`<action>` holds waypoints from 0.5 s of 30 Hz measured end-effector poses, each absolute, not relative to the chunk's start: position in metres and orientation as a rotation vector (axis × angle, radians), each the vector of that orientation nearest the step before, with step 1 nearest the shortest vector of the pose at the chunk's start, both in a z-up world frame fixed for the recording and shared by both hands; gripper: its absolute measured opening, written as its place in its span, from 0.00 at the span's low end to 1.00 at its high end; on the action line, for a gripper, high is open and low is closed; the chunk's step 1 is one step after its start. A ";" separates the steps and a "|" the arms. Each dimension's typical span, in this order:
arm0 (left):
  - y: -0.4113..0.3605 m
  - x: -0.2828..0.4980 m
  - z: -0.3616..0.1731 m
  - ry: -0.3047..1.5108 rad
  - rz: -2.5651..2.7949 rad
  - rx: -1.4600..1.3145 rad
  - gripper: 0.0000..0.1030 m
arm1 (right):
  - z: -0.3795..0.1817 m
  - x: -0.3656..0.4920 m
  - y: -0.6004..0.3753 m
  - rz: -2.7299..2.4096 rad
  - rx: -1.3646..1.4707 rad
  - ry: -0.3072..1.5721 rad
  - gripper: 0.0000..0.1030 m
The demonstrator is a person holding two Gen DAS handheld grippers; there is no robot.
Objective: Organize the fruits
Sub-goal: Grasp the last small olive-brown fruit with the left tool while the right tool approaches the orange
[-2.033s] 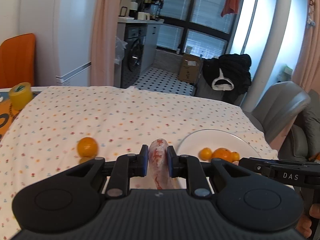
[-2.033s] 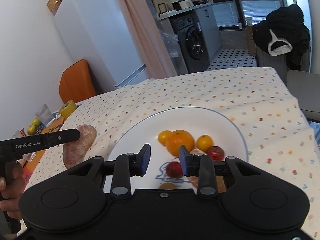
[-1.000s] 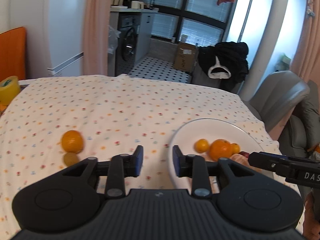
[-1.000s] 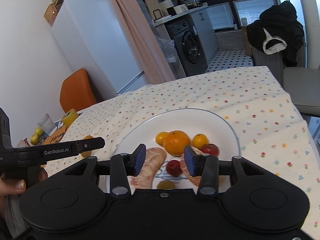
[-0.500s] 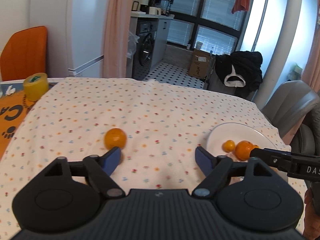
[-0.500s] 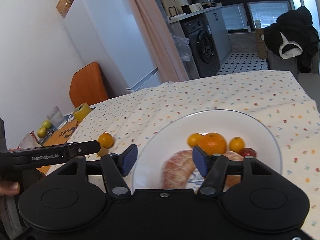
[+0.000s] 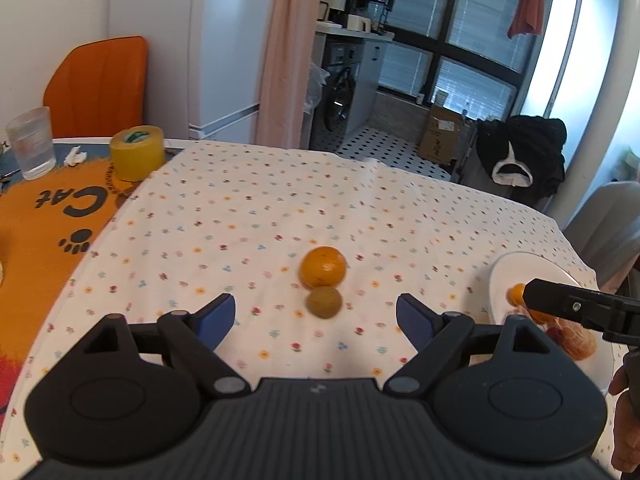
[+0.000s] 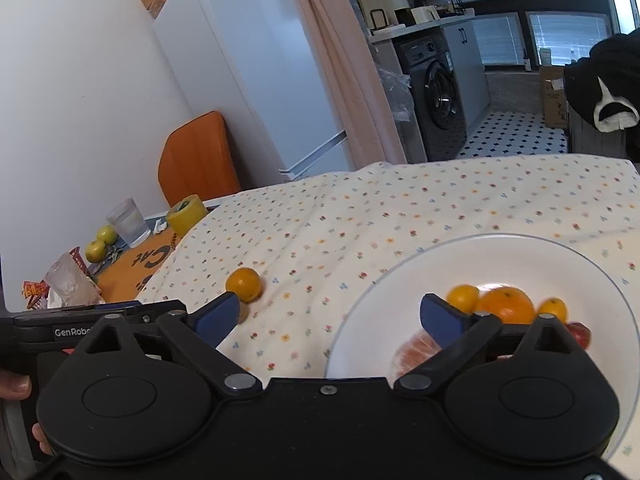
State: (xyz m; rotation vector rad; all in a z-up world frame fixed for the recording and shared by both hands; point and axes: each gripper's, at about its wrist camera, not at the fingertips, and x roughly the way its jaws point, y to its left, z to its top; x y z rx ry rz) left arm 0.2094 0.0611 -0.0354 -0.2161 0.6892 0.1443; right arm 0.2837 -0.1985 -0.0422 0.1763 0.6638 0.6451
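Tablecloth [image 7: 280, 208] fills the view ahead of both tools; what's on it has just changed. 2 s back the left gripper [image 7: 316, 312] was clamped on the long pink-skinned fruit [image 8: 416, 350]; that fruit now lies on the plate [image 8: 500, 256], just behind the right gripper's near finger, partly hidden. Drop-off done, so one less item loose.

Plate sits off the left tool's right side and directly under the right gripper [image 8: 330, 314]. It holds the pink fruit, a big orange [image 8: 506, 304], two small oranges either side of it, and something red at the right edge, mostly hidden.

Left gripper has gone from shut, to narrow, to jaws spread wide, holding nothing. It has swung away from the plate and now faces the two loose fruits dead ahead between its fingers: loose orange [image 7: 323, 267], with a small brown-green fruit [image 7: 324, 302] touching its near side. Kiwi, probably; can't confirm.

Right gripper has also opened wide over the last second, empty, hovering over the plate's near-left rim.

My read: two pieces left on the cloth, left tool lined up for the next pick. Brown fruit is nearer, so likely first. The two touch, so closing on one may nudge the other into a roll.
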 end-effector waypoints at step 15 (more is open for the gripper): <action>0.074 0.228 -0.056 0.693 0.157 -0.263 0.80 | -0.041 0.301 -0.166 0.693 0.137 0.709 0.97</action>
